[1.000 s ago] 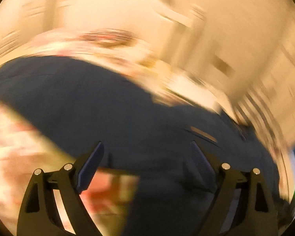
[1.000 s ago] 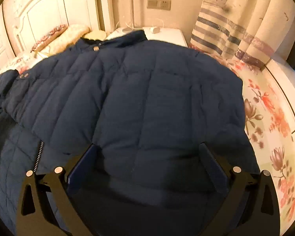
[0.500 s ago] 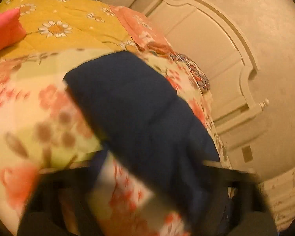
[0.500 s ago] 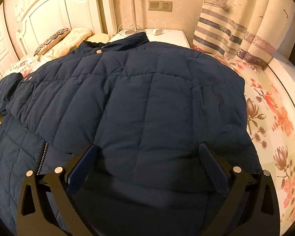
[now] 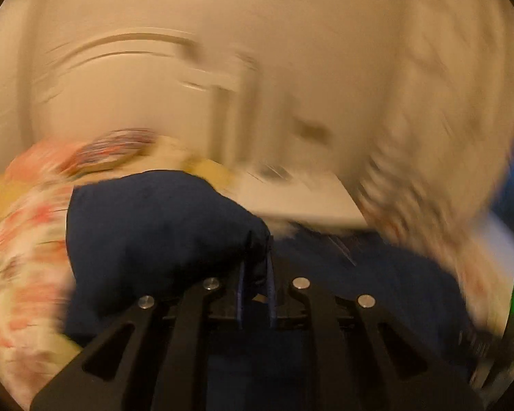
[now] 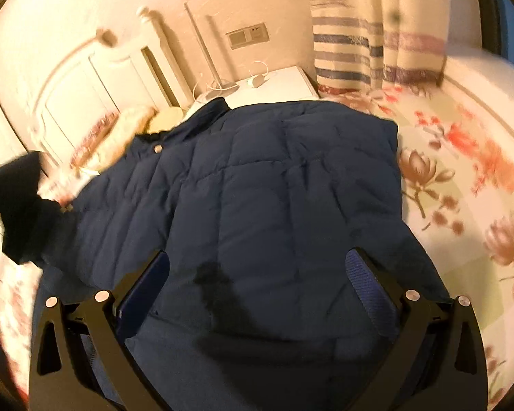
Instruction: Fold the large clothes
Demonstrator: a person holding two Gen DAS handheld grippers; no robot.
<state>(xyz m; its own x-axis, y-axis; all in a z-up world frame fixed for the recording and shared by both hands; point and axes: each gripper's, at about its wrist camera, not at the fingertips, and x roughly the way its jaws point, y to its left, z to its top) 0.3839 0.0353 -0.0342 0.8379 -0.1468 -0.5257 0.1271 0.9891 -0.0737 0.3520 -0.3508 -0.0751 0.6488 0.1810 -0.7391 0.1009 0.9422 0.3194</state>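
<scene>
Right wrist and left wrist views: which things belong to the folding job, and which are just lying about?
Part of the job:
- jacket
- sleeve, pinched in the left gripper
- right gripper, open over the jacket
- bed, the folding surface

Just lying about:
- pillow
- nightstand
- curtain
- wall socket

A floral sheet (image 6: 462,185) covers the bed. Behind it stands a cream headboard (image 6: 85,89), with a pillow (image 6: 120,130) at its foot. A white nightstand (image 6: 277,82) sits beside the bed — a cable and a small white object, perhaps a charger (image 6: 257,82), lie on it. Above is a wall socket (image 6: 247,35); right of it hangs a striped curtain (image 6: 377,44).
</scene>
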